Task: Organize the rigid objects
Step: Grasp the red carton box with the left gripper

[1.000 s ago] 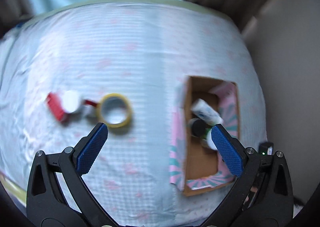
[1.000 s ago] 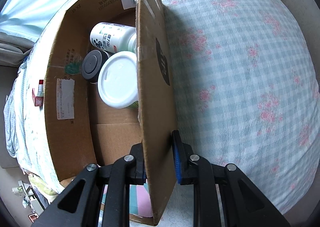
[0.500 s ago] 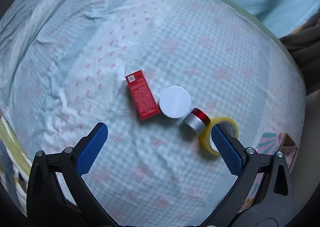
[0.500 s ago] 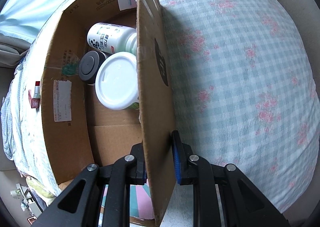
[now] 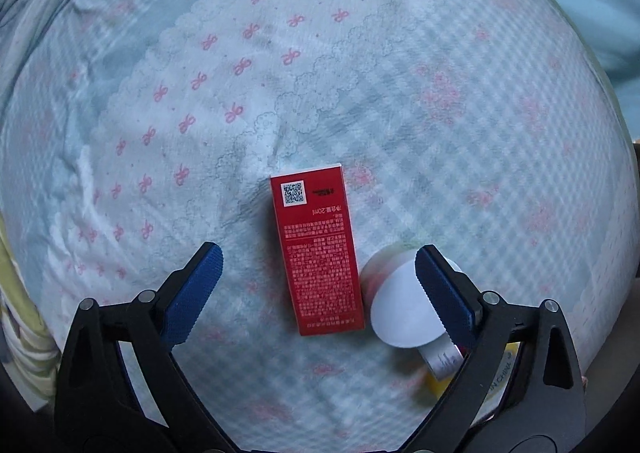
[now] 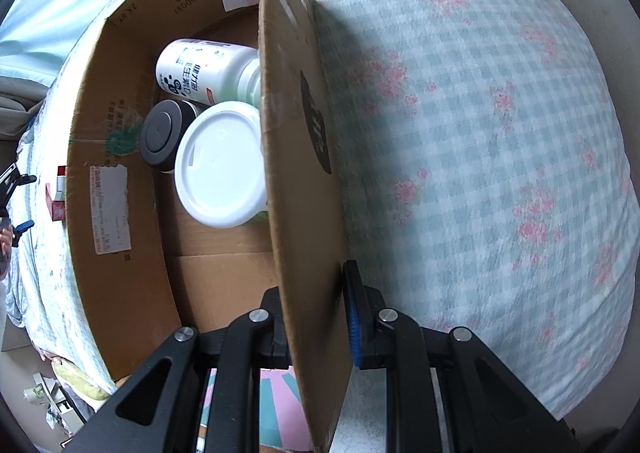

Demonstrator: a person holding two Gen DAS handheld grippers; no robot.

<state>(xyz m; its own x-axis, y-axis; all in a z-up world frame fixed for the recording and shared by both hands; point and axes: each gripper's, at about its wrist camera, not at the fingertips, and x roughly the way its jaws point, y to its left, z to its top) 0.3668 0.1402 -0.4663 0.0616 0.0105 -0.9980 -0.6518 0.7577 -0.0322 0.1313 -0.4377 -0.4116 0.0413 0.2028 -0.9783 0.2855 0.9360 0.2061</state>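
Left claw point(image 5: 316, 273): I have it pointing straight down over the bed, its blue pads wide apart and closing; neither pad presses on anything.
Red box point(image 5: 318, 249): it lies flat on the bed between my left claw's pads, nearer the right-hand pad, printed side up with the QR code at the end away from me. I see a clear gap between it and the left-hand pad.
White round lid point(image 5: 400, 313): it sits just beside the red box on its right, partly under my right-hand pad; I cannot tell if the pad touches it.
Small silver-and-red cylinder point(image 5: 442, 359): it peeks out below the white lid, close to the claw's right arm, mostly hidden.
Yellow tape roll point(image 5: 434, 383): only a sliver shows behind the right arm of my left claw.
Bed point(image 5: 400, 93): a checked sheet with pink flowers, and a white cloth with pink bows lying ahead of and left of the left claw.
Right claw point(image 6: 316, 317): I have it clamped together on the upright wall of the cardboard box point(image 6: 296, 133), one pad inside, one outside.
Box contents: ahead of my right claw, inside, a white bottle point(image 6: 204, 69) lies on its side farthest away; a black-capped container point(image 6: 160, 133) and a big white-lidded jar point(image 6: 220, 163) stand nearer.
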